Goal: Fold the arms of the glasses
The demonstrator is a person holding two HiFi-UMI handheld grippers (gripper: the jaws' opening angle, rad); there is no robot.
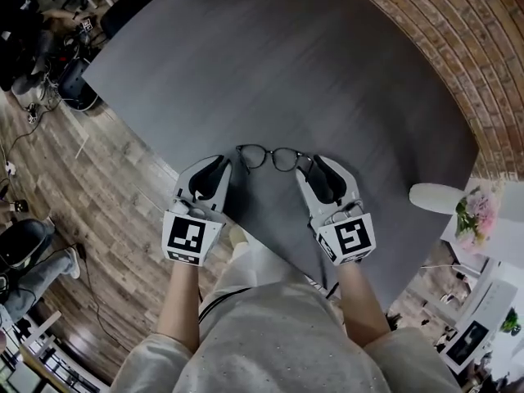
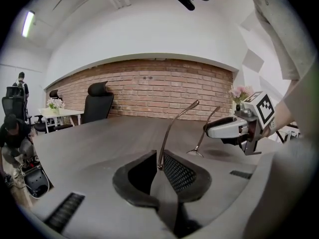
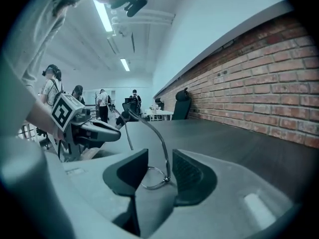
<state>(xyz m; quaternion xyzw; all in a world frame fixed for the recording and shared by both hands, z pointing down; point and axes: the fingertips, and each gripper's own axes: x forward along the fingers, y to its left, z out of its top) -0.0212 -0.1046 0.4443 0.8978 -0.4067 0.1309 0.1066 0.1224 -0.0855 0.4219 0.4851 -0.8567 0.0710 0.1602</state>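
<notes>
Glasses (image 1: 268, 154) sat on desk (image 1: 327, 72) between claws, arms raised. Left claw (image 1: 219, 169) and right claw (image 1: 318, 170) both released — one arm stood unpinched inside each. Step seemed to need light clench near hinge — one arm folded first.

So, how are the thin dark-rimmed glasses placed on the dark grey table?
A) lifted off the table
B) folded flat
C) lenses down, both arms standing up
C: the glasses rest rims-down on the table, and each gripper view shows one of their arms rising upward.
</notes>
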